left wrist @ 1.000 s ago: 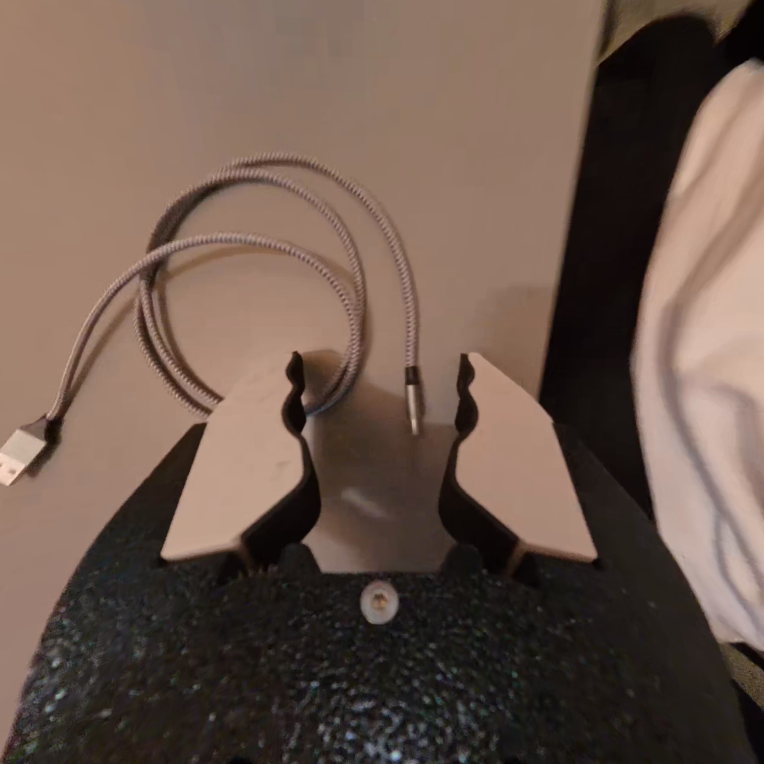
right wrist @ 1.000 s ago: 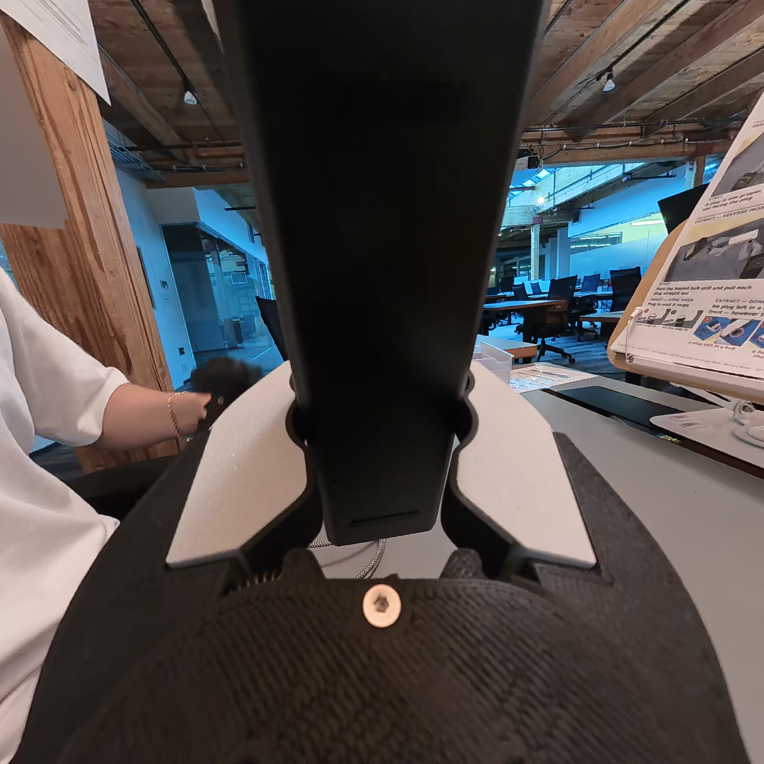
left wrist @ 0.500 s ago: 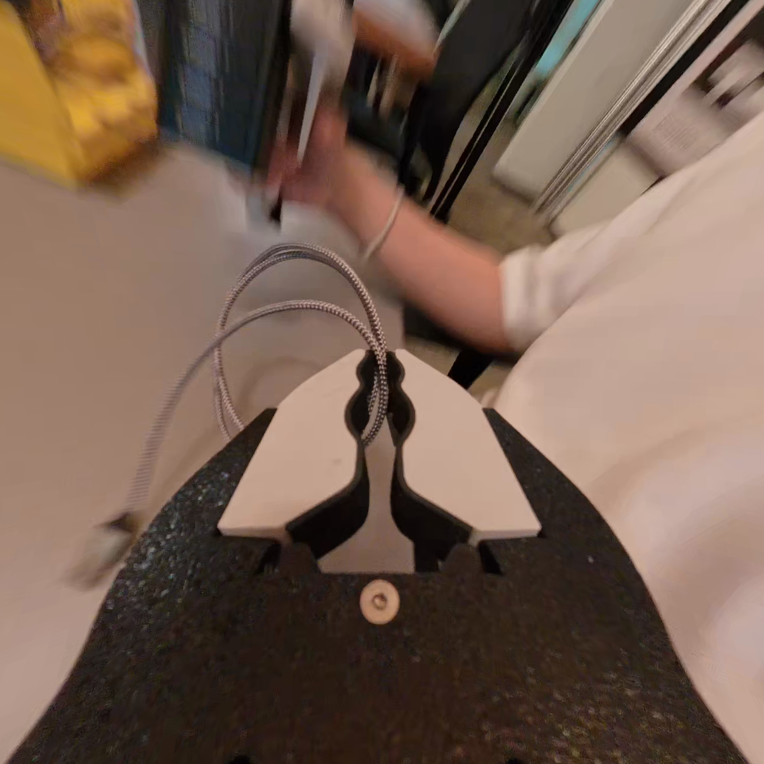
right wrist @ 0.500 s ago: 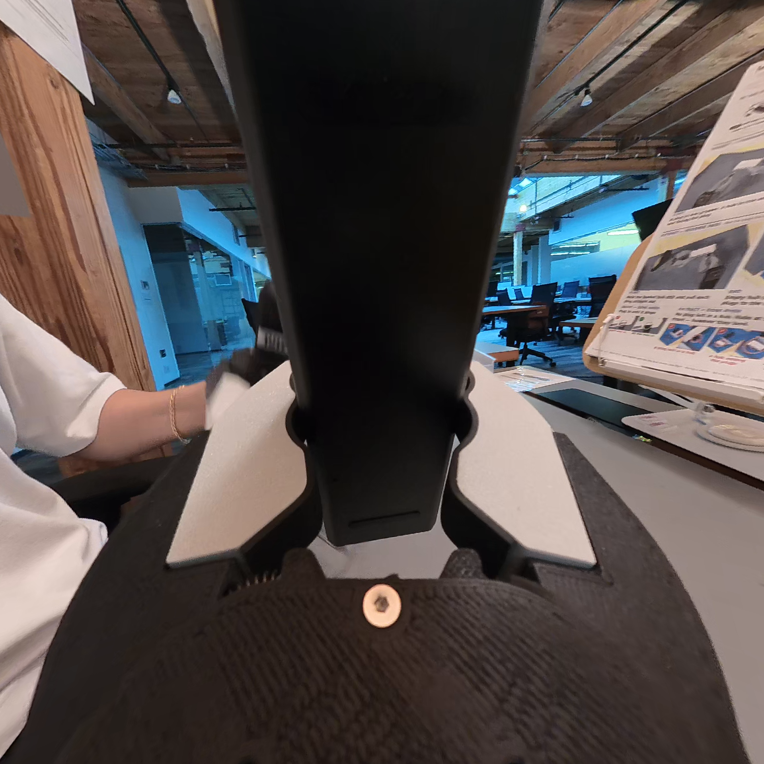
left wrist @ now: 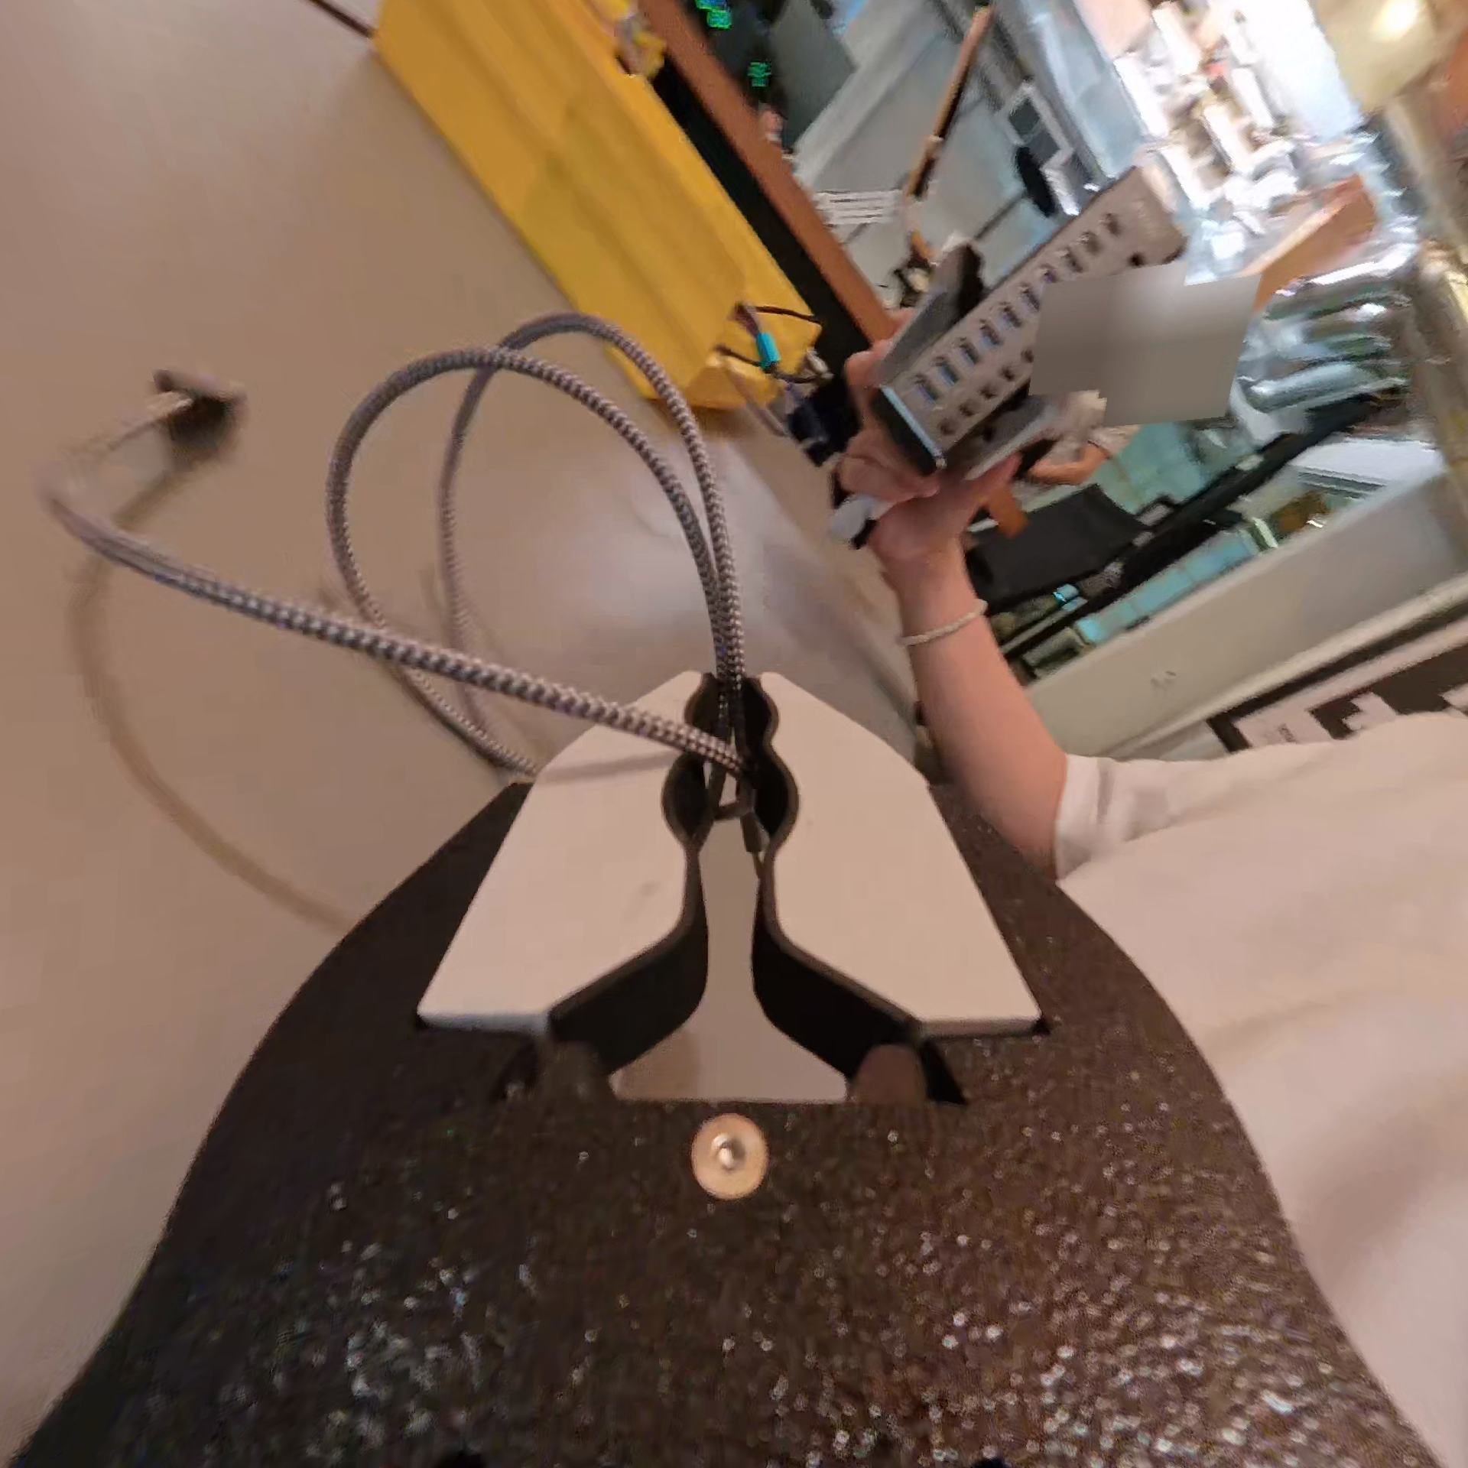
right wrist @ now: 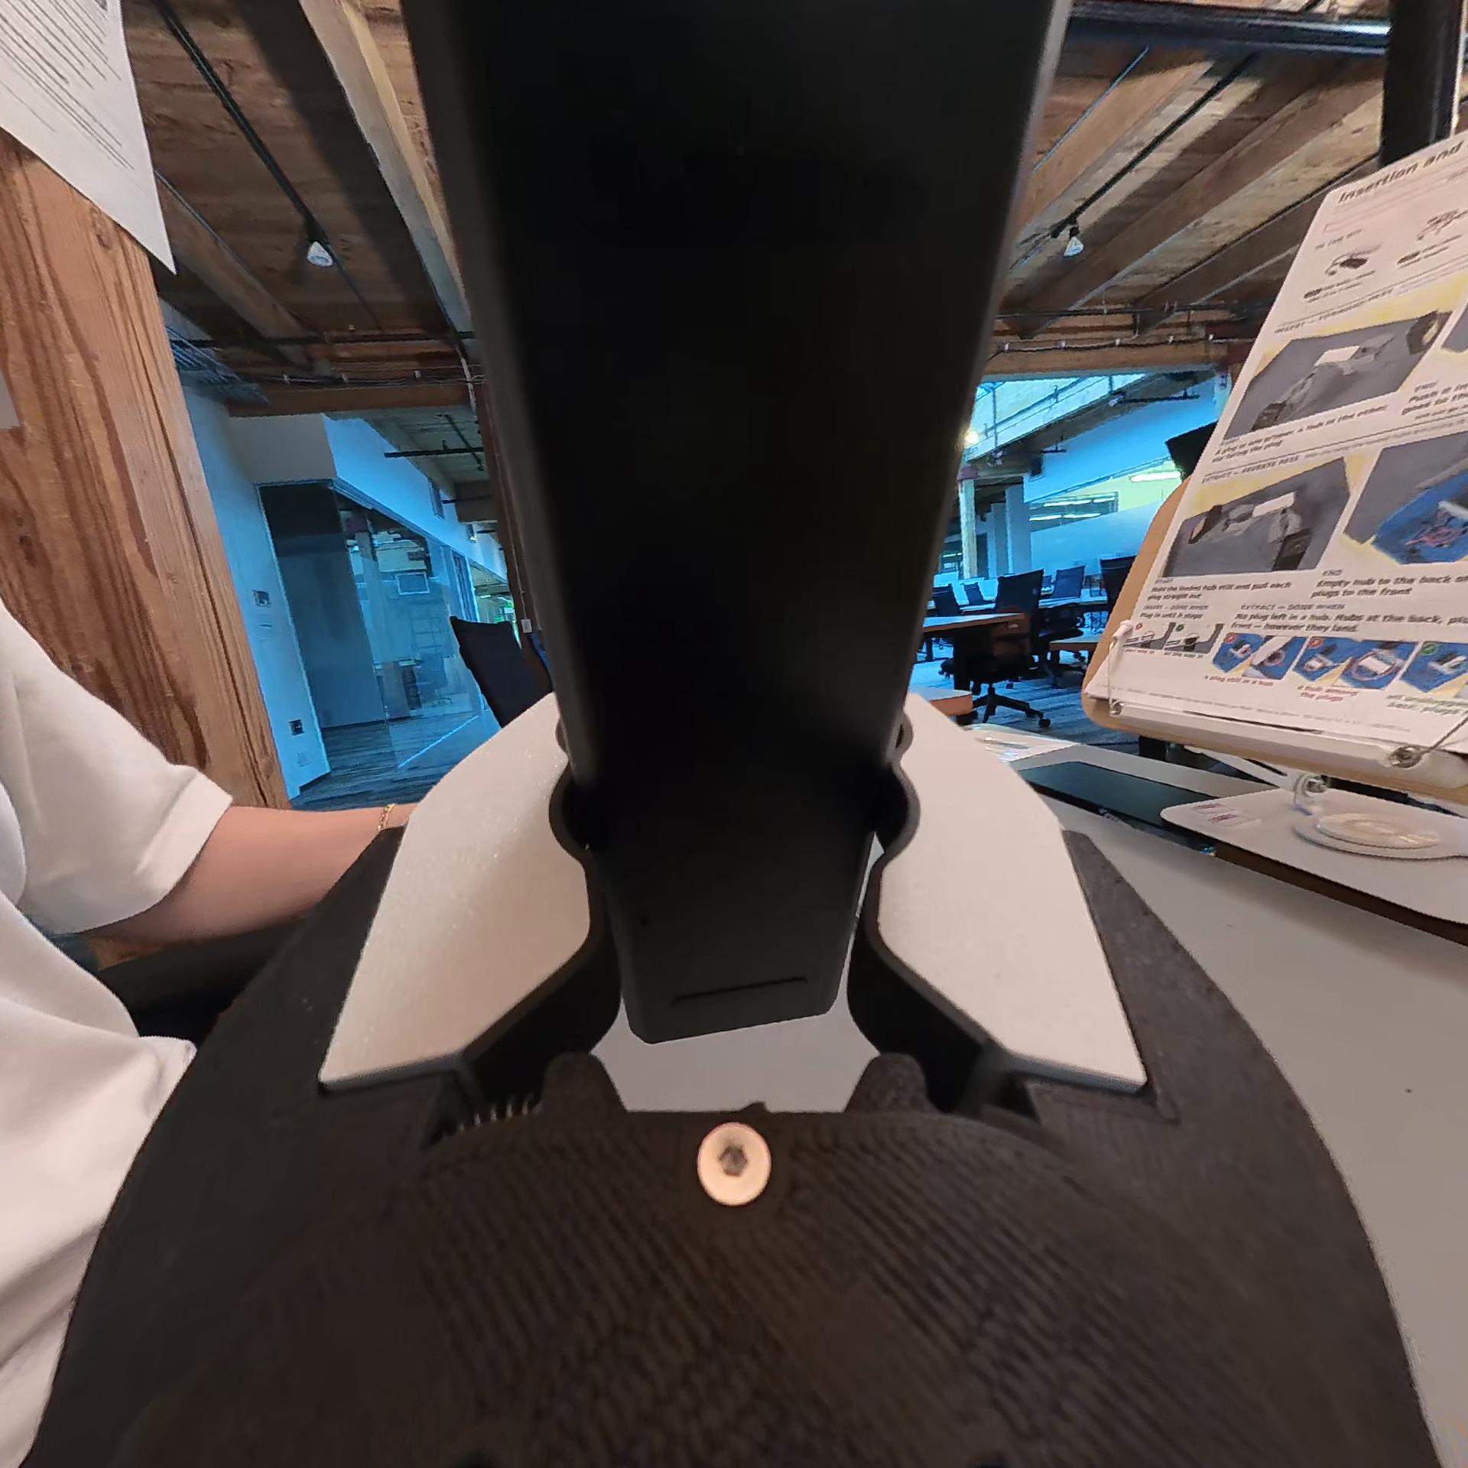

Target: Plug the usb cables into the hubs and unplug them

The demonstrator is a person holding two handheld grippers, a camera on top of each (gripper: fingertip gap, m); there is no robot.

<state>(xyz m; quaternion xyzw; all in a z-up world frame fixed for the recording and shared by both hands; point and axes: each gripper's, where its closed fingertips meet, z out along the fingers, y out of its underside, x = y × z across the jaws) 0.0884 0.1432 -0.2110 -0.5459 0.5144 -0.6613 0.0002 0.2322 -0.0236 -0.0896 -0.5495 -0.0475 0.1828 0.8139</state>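
Observation:
My left gripper (left wrist: 732,699) is shut on a grey braided USB cable (left wrist: 445,643) near its small plug end, lifted off the beige table (left wrist: 238,238). The cable loops up and left, and its flat USB-A plug (left wrist: 191,397) hangs blurred at the far left. My right gripper (right wrist: 732,762) is shut on a long black USB hub (right wrist: 731,397) that stands upright and fills the middle of the right wrist view. In the left wrist view the same hub (left wrist: 1025,318) shows far off at the upper right, its row of ports facing me, held in the right gripper (left wrist: 993,445).
A yellow box (left wrist: 588,175) lies along the table's far edge. An instruction sheet on a stand (right wrist: 1303,508) is at the right of the grey table (right wrist: 1271,993). The person's arm (left wrist: 977,715) and white shirt (left wrist: 1231,953) are to the right. Spacing between my two grippers at the tips: around 25 cm.
My left gripper closed on the cable near its small plug, lifted it off the table and swung to face the hub. My right gripper kept the hub, tilting slightly.

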